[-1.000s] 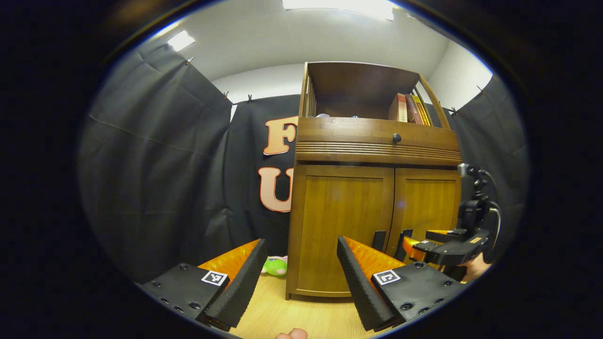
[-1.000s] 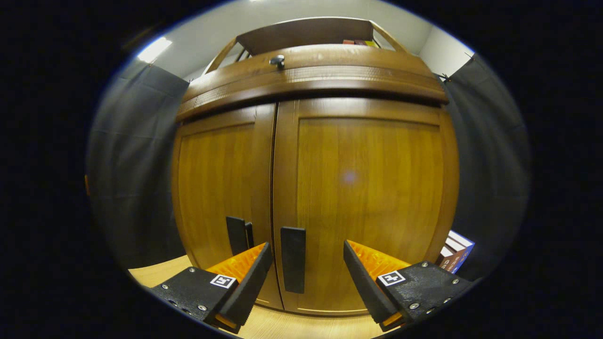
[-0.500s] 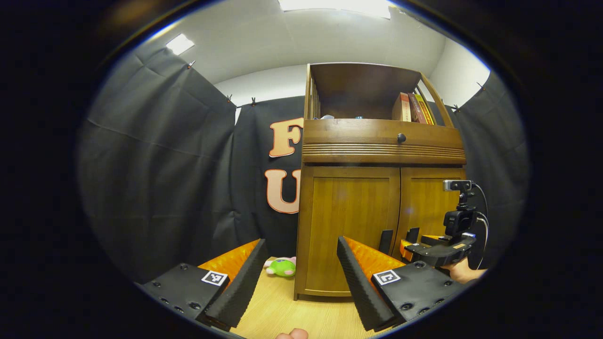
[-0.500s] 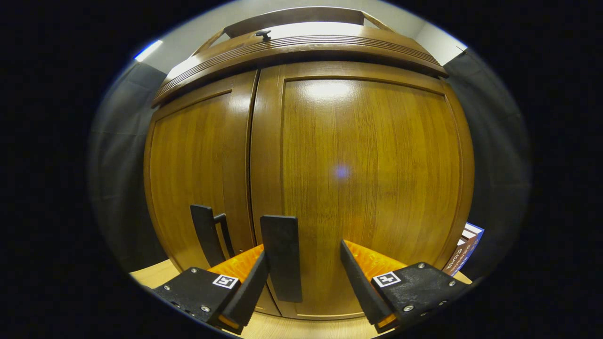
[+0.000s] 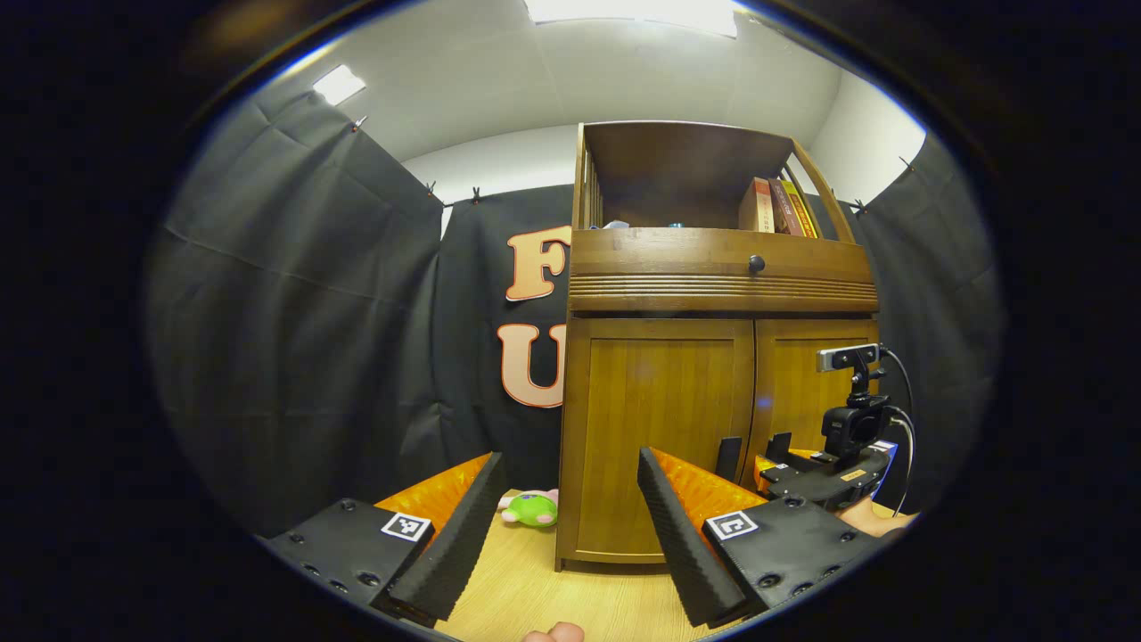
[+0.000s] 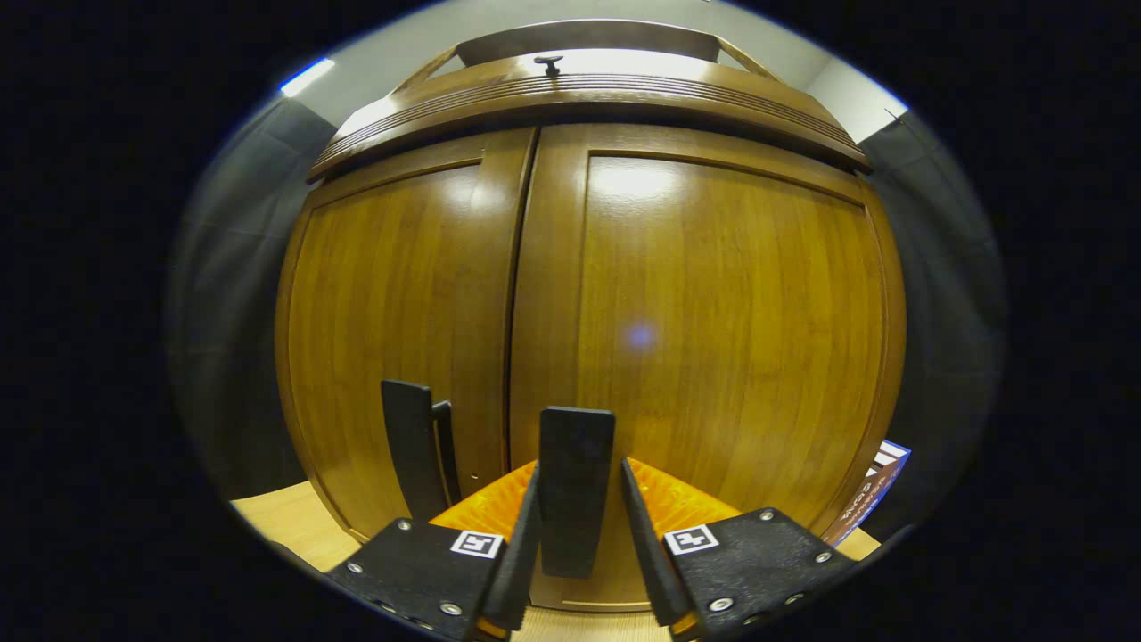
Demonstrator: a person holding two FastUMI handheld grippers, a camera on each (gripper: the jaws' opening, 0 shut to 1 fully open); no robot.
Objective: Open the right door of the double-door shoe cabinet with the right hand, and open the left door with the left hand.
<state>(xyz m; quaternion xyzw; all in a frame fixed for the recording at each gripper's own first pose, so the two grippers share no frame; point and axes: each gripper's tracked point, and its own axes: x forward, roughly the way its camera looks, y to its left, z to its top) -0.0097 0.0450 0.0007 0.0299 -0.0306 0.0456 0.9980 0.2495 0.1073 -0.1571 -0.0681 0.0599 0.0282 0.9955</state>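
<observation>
Warm brown wood with black fittings

The shoe cabinet (image 5: 713, 392) is honey-brown with vertical grain on both doors, darker brown across its ribbed drawer band (image 5: 722, 287). Its door handles (image 6: 575, 499) and drawer knob (image 5: 756, 263) are black. Left of the cabinet's foot lies a green-and-pink plush toy (image 5: 526, 508) on pale wood-grain floor (image 5: 535, 588).

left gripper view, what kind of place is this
Likely a staged recording booth, not a home: black cloth walls pinned up around a wooden shoe cabinet on a pale wood floor, with books on its top shelf and a green plush toy beside it.
</observation>
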